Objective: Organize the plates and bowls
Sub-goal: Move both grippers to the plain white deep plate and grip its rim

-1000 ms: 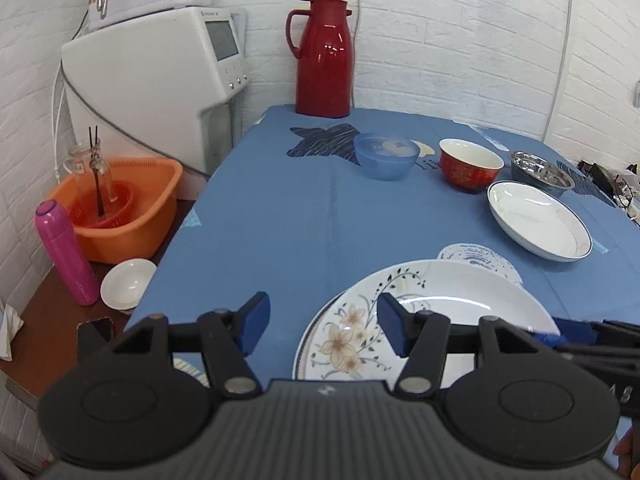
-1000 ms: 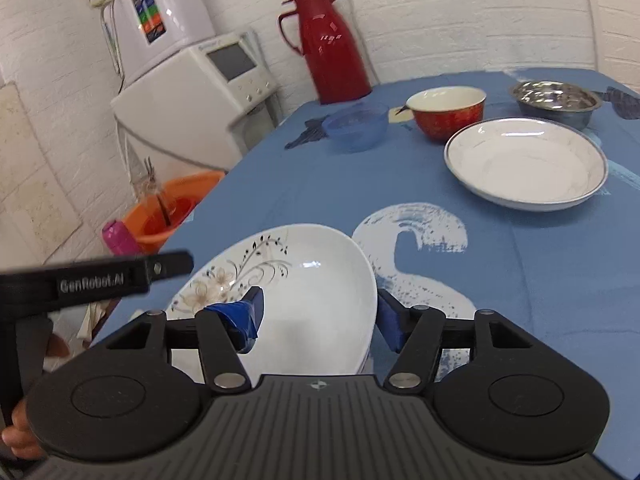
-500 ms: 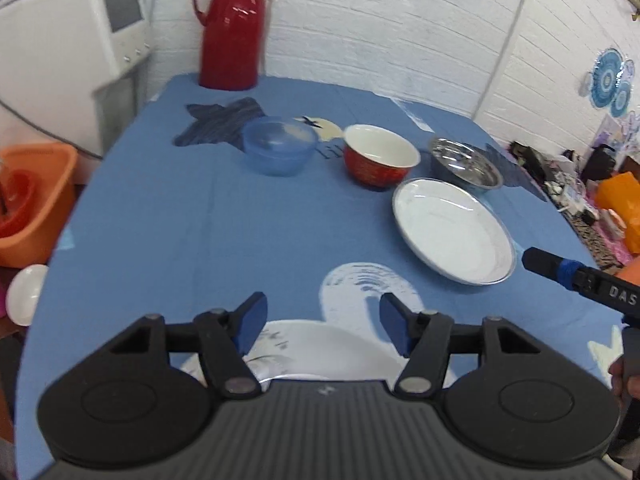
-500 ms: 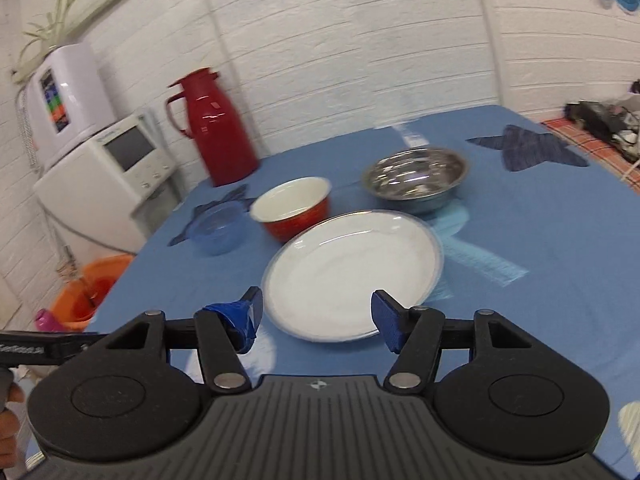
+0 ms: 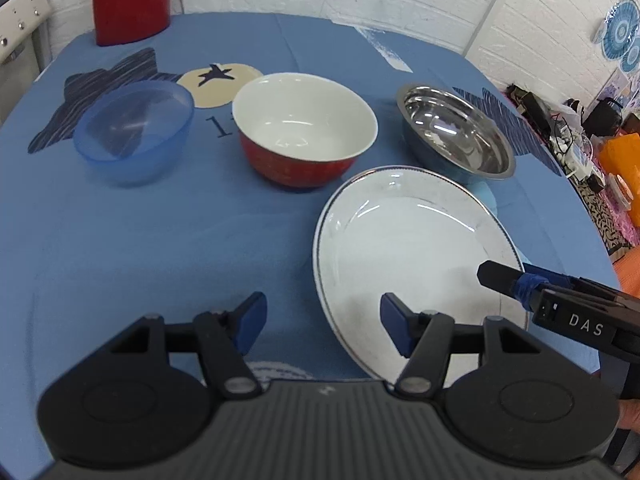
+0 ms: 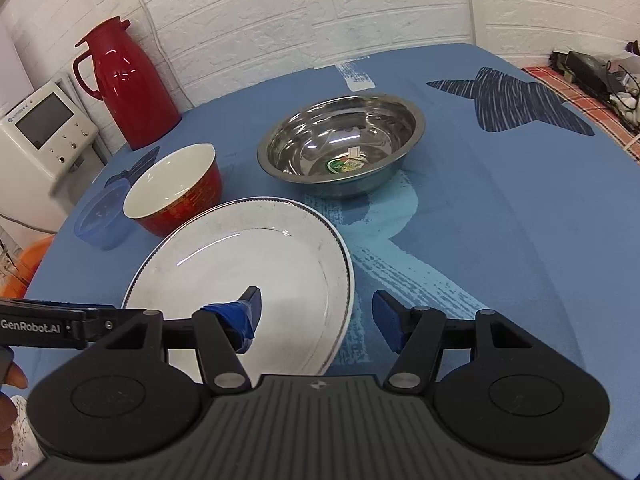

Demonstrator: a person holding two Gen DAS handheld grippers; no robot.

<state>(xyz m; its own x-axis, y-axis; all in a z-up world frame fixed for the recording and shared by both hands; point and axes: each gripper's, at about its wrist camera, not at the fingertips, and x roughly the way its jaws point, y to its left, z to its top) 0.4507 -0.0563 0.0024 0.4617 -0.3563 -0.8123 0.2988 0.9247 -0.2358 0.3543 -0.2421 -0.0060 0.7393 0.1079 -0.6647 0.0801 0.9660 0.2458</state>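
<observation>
A: Start at the claws. How do they stand?

B: Two of them, both spread wide with nothing between the pads. The left gripper sits low in the centre of its view, its right pad over the near rim of the white plate. The right gripper straddles that same plate's right edge in its own view, the left pad over the plate's surface and the right pad over the blue tablecloth. Whether either pad touches the plate, I cannot tell.

A: And outward from there, how many dishes?

B: One plate and three bowls. The plate, white with a thin dark rim line, lies flat at centre right of the left view. Just above it stand the red bowl with a white inside, at upper centre, and the steel bowl at upper right, both very near the plate's far rim. The translucent blue bowl sits at upper left, apart from the red one.

A: Anything else?

B: One red thermos jug at upper left of the right view, against the white brick wall, with a white appliance at the left edge. One sticker lies inside the steel bowl.
</observation>
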